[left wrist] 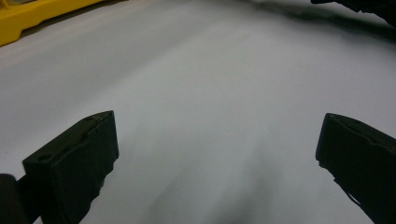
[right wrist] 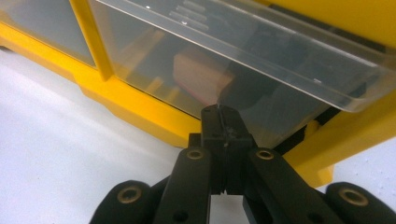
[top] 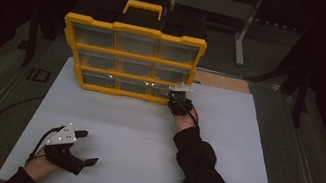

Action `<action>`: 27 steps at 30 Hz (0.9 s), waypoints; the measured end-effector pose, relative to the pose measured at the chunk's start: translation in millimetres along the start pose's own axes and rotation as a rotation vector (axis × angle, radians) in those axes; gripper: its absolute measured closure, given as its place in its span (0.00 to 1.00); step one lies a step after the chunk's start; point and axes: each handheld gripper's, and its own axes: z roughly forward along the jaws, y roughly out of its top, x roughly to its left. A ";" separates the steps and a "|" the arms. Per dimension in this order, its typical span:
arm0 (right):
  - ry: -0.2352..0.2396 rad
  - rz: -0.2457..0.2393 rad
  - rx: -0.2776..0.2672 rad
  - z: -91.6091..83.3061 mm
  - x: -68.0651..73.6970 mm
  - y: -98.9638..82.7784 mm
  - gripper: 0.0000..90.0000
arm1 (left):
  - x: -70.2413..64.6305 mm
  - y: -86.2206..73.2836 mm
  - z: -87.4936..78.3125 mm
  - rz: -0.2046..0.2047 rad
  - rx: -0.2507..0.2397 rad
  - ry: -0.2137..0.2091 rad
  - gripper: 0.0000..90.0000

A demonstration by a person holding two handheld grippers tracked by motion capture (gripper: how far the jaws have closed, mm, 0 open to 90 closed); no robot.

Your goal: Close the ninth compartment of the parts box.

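While pinched by right tongs, clear drawer directly ahead.

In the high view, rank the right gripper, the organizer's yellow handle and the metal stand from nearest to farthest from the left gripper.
Starting from the left gripper, open at the board's near left:
1. Right gripper, across the white board, at the organizer's bottom right drawer.
2. Yellow handle, on top of the organizer, behind its drawers.
3. Metal stand, on the floor beyond the table, far right.
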 end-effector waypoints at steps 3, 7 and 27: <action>0.003 0.009 -0.010 -0.7 1.7 0.2 1.00 | -0.2 0.0 0.2 0.002 0.002 -0.001 0.00; 0.014 0.014 -0.027 -2.9 8.0 1.3 0.89 | 0.0 0.0 0.1 0.002 0.001 0.001 0.00; 0.084 0.042 -0.039 -9.6 22.0 1.6 0.29 | -0.3 0.3 -0.3 0.003 0.001 0.004 0.00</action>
